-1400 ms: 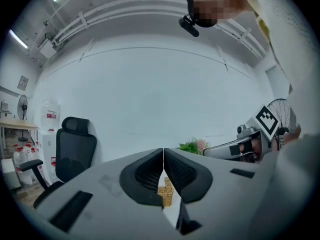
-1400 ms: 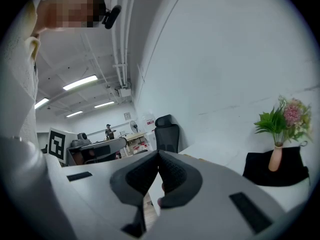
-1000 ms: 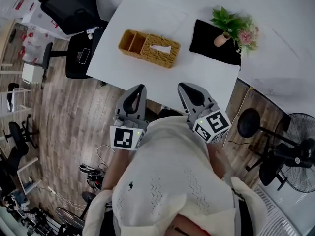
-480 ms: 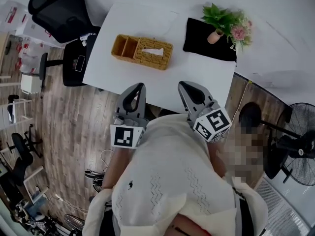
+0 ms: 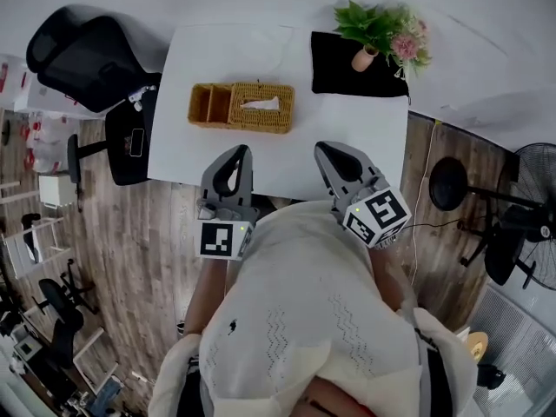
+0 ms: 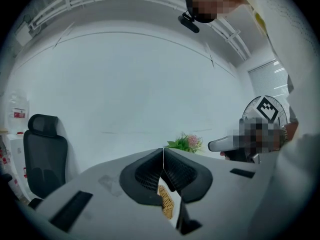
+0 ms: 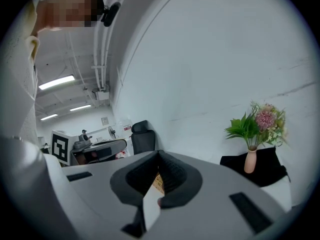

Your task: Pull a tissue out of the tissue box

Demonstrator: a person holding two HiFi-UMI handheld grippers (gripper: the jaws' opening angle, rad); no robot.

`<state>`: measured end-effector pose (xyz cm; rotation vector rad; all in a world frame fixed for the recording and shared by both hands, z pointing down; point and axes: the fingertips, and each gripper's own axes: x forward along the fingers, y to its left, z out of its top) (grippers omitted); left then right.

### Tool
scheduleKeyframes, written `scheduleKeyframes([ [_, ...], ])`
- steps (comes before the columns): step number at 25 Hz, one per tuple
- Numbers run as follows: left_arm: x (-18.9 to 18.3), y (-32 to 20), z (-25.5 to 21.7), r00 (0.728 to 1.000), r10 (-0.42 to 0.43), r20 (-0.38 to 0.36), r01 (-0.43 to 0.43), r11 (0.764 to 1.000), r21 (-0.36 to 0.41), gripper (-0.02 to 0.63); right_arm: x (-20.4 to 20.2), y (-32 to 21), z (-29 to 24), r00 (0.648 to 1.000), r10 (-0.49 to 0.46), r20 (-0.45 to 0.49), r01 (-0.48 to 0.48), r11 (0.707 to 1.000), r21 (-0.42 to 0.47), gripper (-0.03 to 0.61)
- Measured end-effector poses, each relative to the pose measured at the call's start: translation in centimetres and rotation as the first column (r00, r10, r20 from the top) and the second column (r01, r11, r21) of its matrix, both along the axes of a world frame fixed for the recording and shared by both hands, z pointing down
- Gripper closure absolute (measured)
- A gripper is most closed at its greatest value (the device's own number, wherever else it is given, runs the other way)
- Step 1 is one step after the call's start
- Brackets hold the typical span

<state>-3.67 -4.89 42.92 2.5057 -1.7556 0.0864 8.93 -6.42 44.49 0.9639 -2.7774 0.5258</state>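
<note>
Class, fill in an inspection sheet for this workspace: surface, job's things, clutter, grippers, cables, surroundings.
Surface: white rectangular table, mostly bare.
Job's things: woven wicker tissue box, white tissue poking from its slot.
Clutter: black cloth under small vase of pink flowers.
Grippers: left gripper and right gripper both shut, empty, at the table's near edge.
Cables: thin cable on floor right of table.
Surroundings: wood-plank floor, black office chair, black standing fan.
</note>
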Motion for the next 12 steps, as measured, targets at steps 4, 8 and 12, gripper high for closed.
scheduleKeyframes([
  [4, -1.2, -1.3, 0.2, 0.999, 0.050, 0.005, -0.050, 0.999, -0.001, 0.600, -1.0, -0.7, -0.1, 0.999, 0.048, -0.006, -0.048, 0.999, -0.008, 0.577],
  [8, -2.1, -2.3, 0.7, 0.994, 0.107, -0.004, -0.107, 0.994, -0.020, 0.600, -2.4, -1.1, -0.2, 0.996, 0.092, -0.018, -0.092, 0.996, -0.012, 0.577],
  [12, -2.9, -3.3, 1.2, 0.987, 0.159, -0.010, -0.159, 0.986, -0.038, 0.600, -3.6, -1.5, -0.1, 0.990, 0.137, -0.022, -0.137, 0.990, -0.015, 0.577],
])
